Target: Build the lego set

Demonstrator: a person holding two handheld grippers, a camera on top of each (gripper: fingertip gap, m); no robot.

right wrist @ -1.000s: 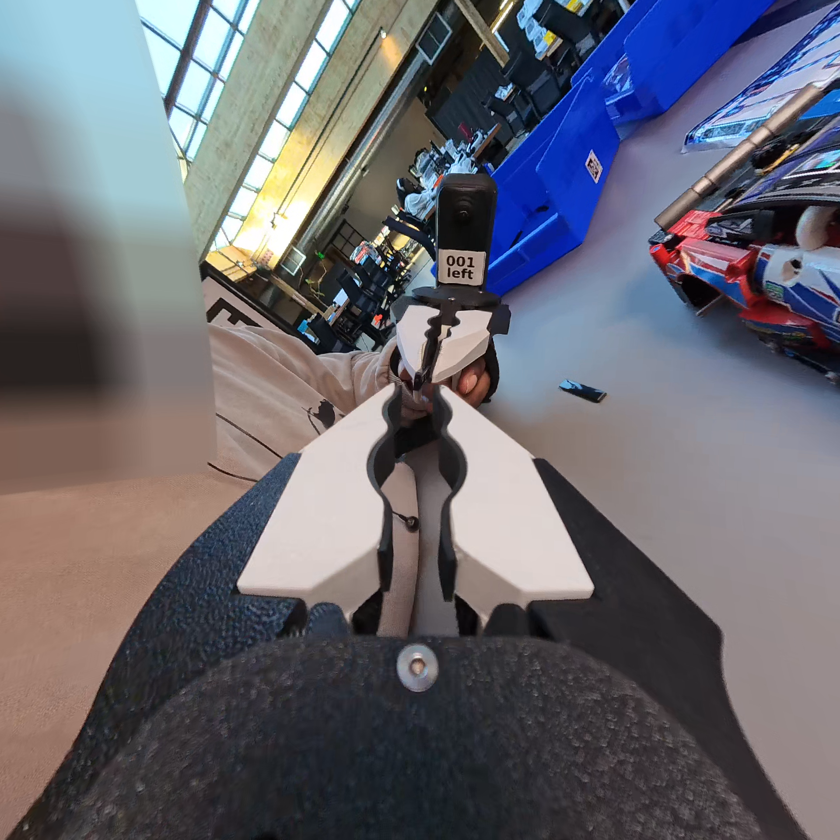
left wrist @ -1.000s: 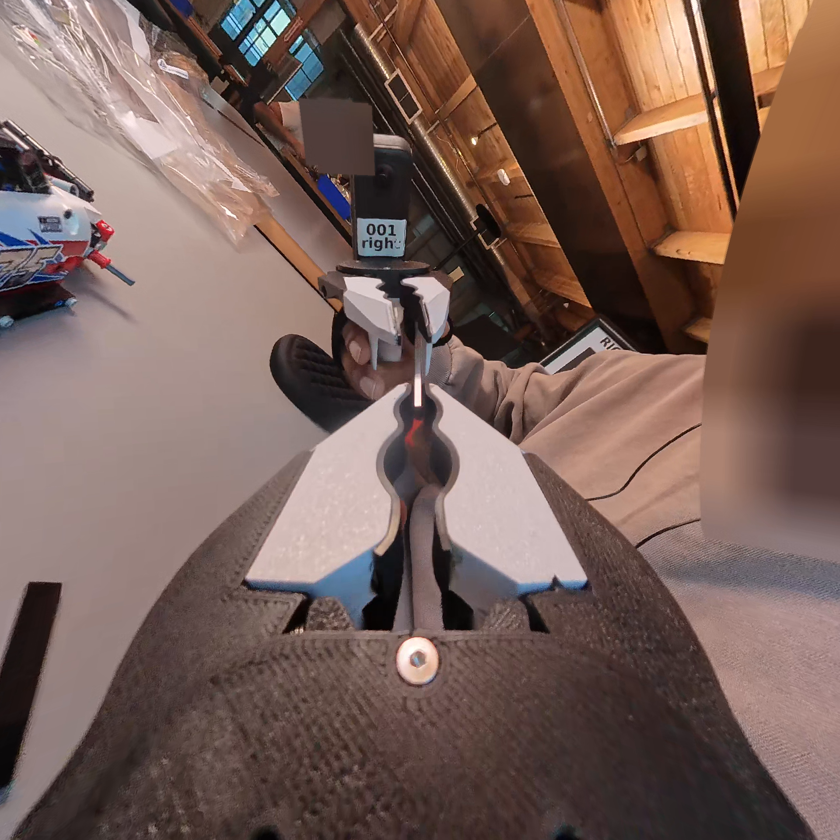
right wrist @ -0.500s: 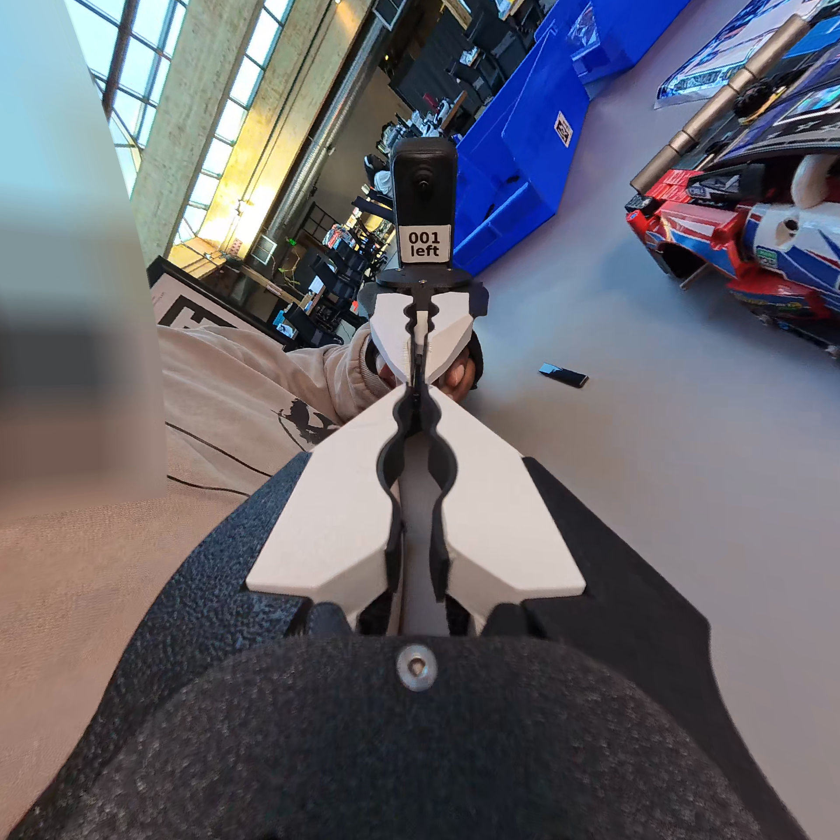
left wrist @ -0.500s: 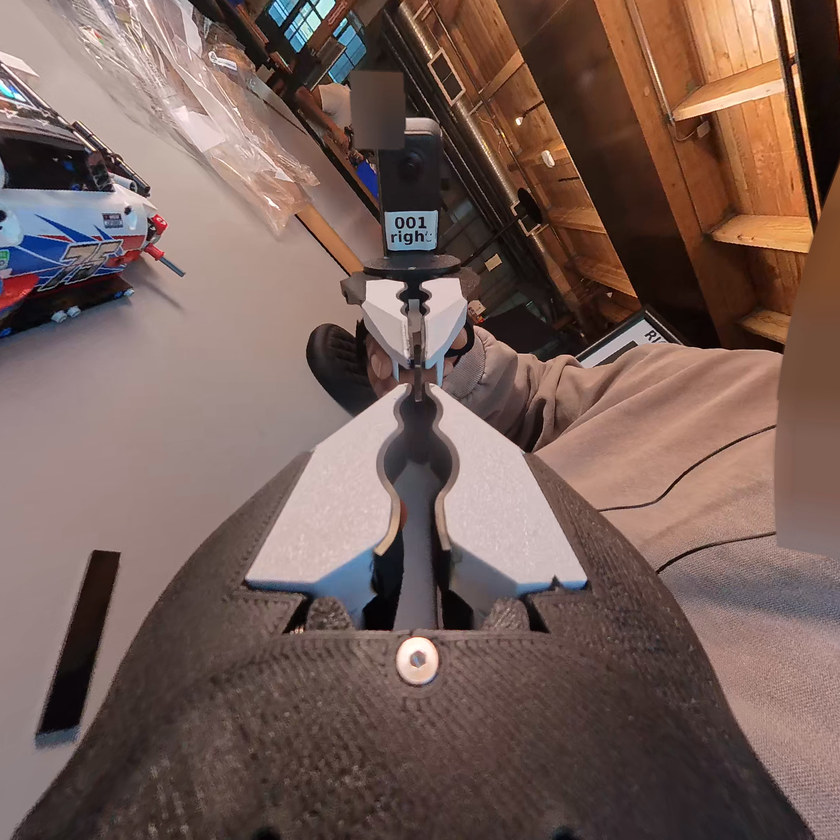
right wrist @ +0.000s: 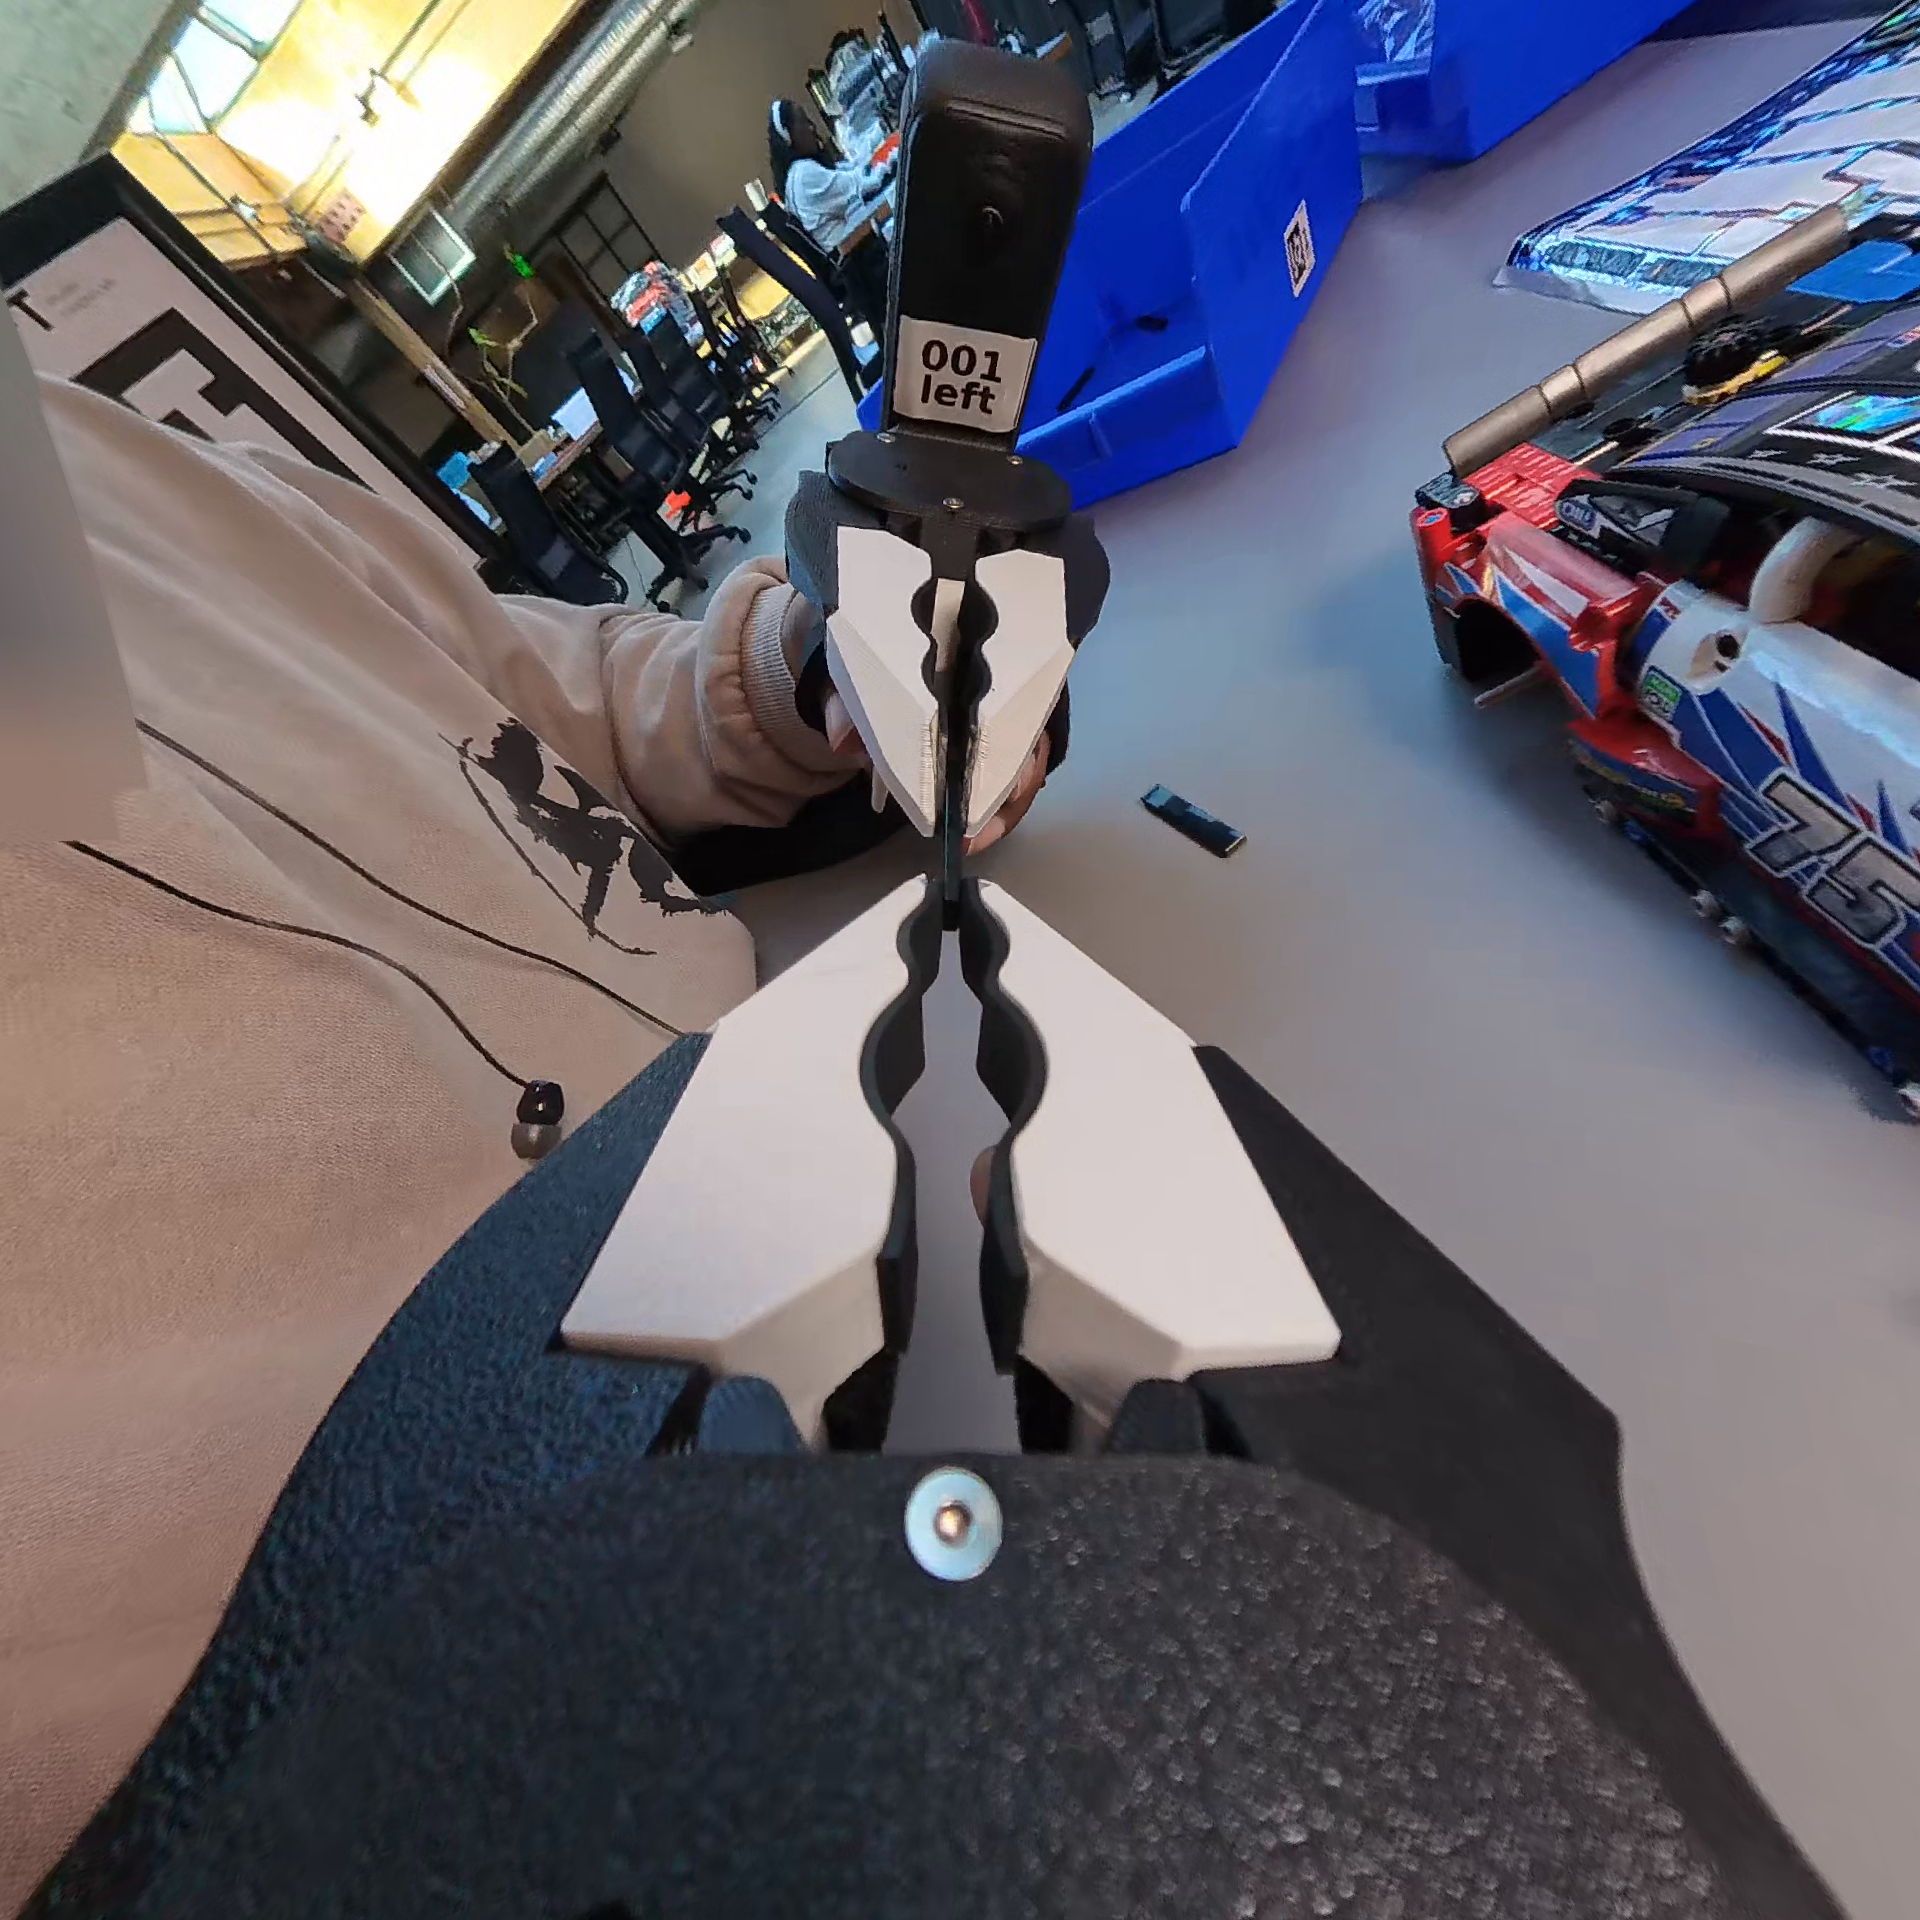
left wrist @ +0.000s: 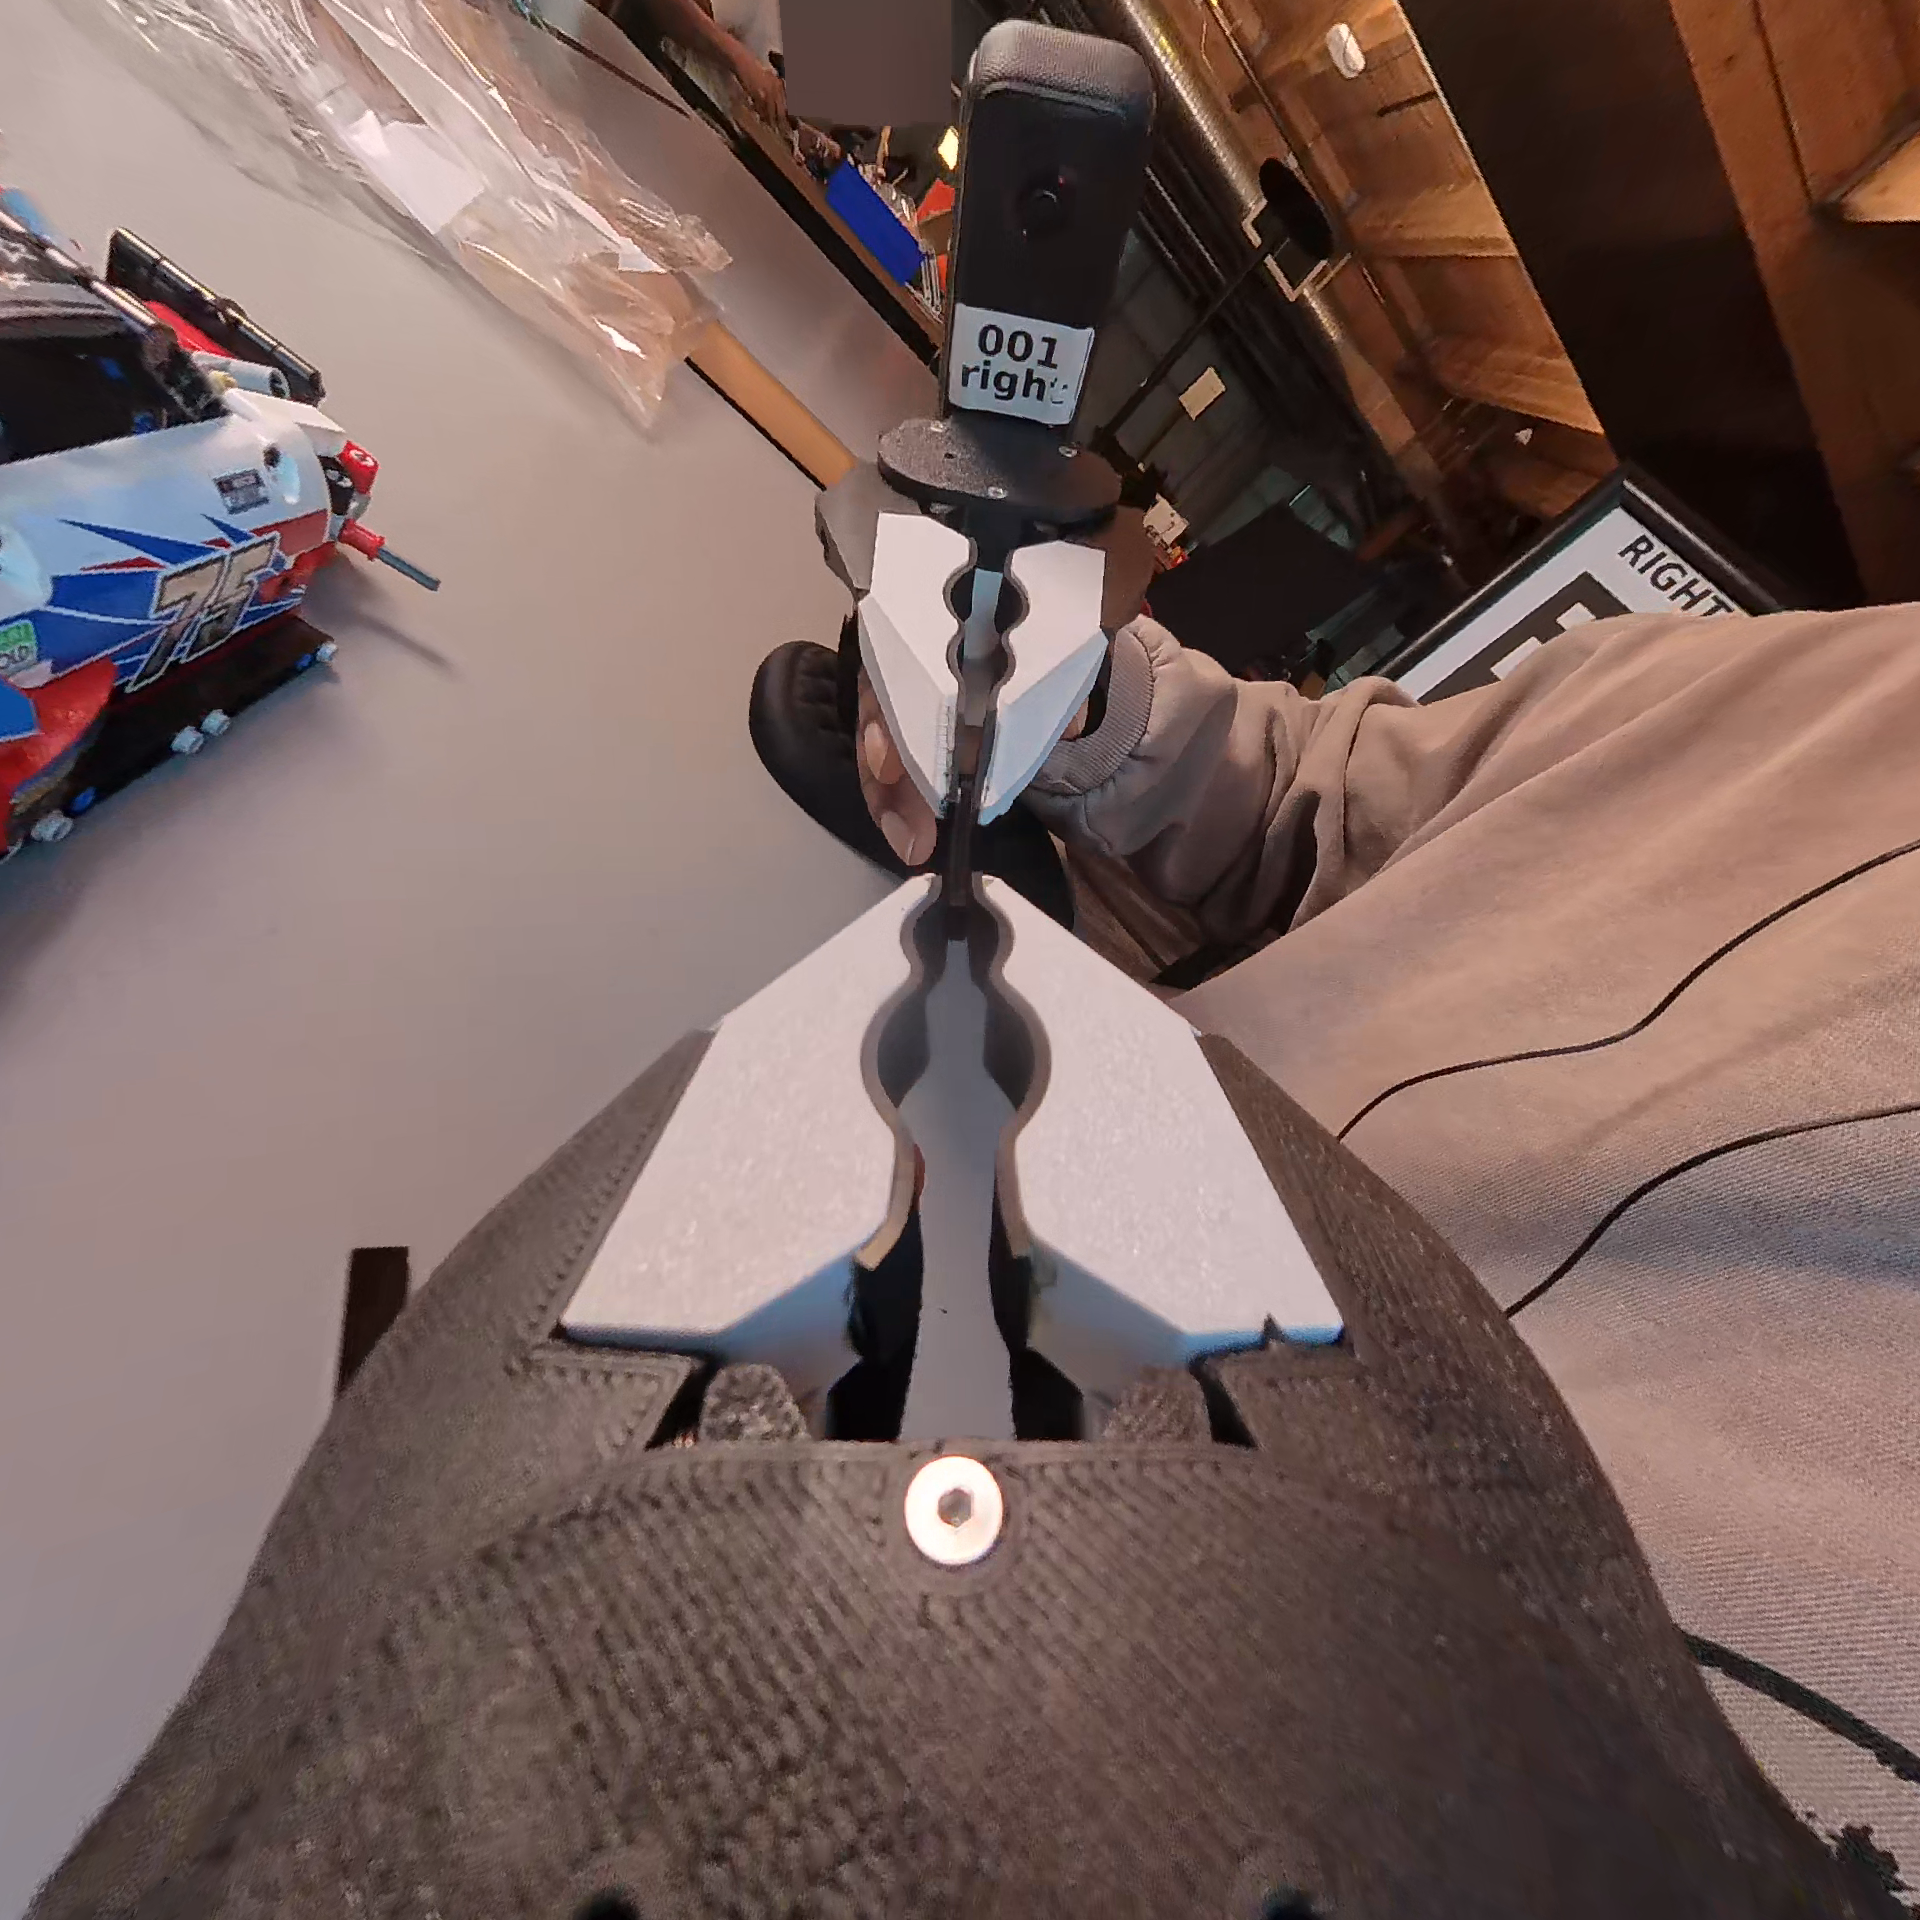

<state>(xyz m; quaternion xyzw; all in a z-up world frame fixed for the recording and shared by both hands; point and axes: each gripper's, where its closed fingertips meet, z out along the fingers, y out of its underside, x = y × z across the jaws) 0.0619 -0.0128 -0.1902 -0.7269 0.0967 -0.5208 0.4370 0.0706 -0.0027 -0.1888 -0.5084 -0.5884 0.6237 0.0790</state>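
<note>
My left gripper (left wrist: 951, 896) and right gripper (right wrist: 951, 896) point at each other tip to tip above the grey table (left wrist: 447, 935). Both are shut on the two ends of one thin black lego piece (left wrist: 957, 847), which bridges the small gap between the tips. It also shows in the right wrist view (right wrist: 951, 854). The right gripper appears opposite in the left wrist view (left wrist: 961, 805), and the left gripper in the right wrist view (right wrist: 948, 821). The red, white and blue lego race car (left wrist: 156, 582) stands on the table to the side, also seen in the right wrist view (right wrist: 1714, 665).
A flat black piece (right wrist: 1192, 821) lies on the table between the grippers and the car. Clear plastic bags (left wrist: 468, 156) lie beyond the car. Blue bins (right wrist: 1195, 260) and a grey tube (right wrist: 1662, 322) stand behind it. A person's beige sleeves and torso (left wrist: 1558, 883) are close by. Both grippers' tips are close together, under 4 cm apart.
The right gripper's fingers, slightly apart a second ago, have shut. The two grippers have come closer, tip to tip, and both views have swung so the car sits nearer.
</note>
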